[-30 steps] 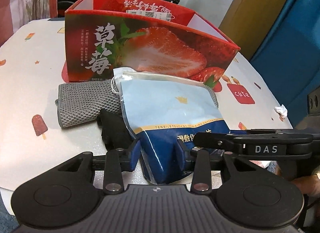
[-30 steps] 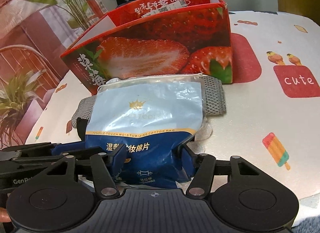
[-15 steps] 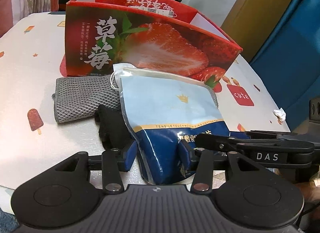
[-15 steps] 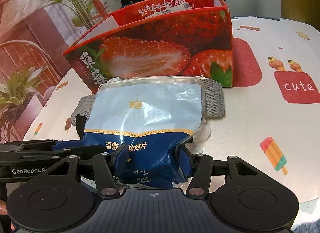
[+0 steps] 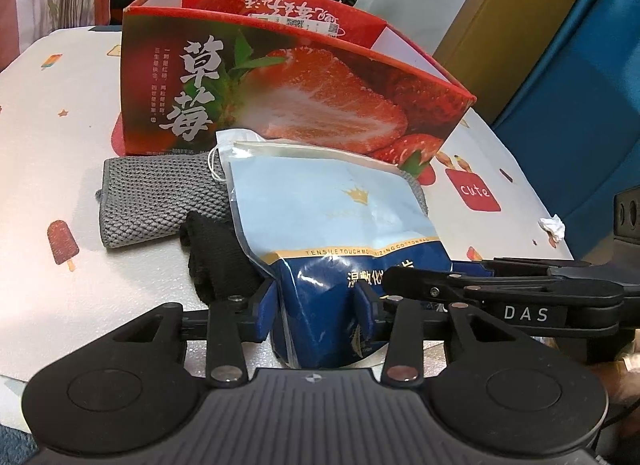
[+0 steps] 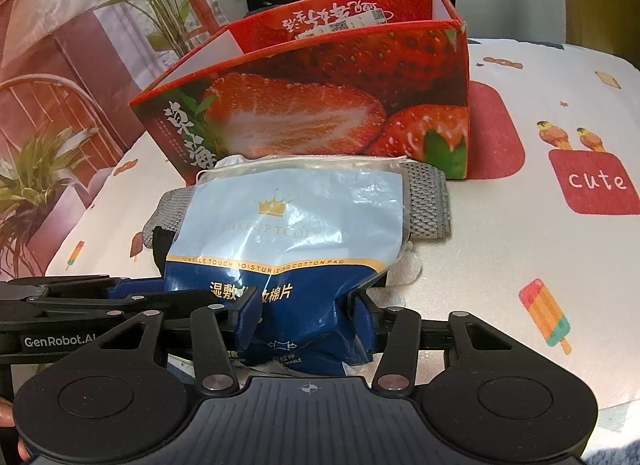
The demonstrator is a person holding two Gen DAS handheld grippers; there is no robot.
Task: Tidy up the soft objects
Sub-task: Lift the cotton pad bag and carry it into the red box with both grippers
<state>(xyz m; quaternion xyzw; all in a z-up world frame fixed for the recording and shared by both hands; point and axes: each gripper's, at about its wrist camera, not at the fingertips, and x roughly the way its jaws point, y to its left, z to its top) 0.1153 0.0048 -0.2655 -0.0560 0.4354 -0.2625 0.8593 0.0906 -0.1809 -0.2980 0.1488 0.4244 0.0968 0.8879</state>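
A blue and pale-blue bag of cotton pads (image 5: 332, 217) (image 6: 292, 217) lies on the table in front of the red strawberry box (image 5: 280, 97) (image 6: 320, 105). My left gripper (image 5: 316, 305) is closing on the bag's dark-blue near end, which crumples between the pads. My right gripper (image 6: 306, 317) is closing on the same end from the other side and pinches it too. Under the bag lie a grey knitted cloth (image 5: 152, 201) (image 6: 428, 201), a black cloth (image 5: 216, 261) and something white (image 6: 404, 269).
The box stands open-topped at the back of the white printed tablecloth (image 5: 40, 145). A crumpled white tissue (image 5: 554, 225) lies near the table's right edge. A blue panel and a wooden door stand beyond on the right, plants and a stand behind.
Both pairs of jaws have narrowed on the bag's dark-blue end, which is more crumpled now. The bag and the cloths lie where they were.
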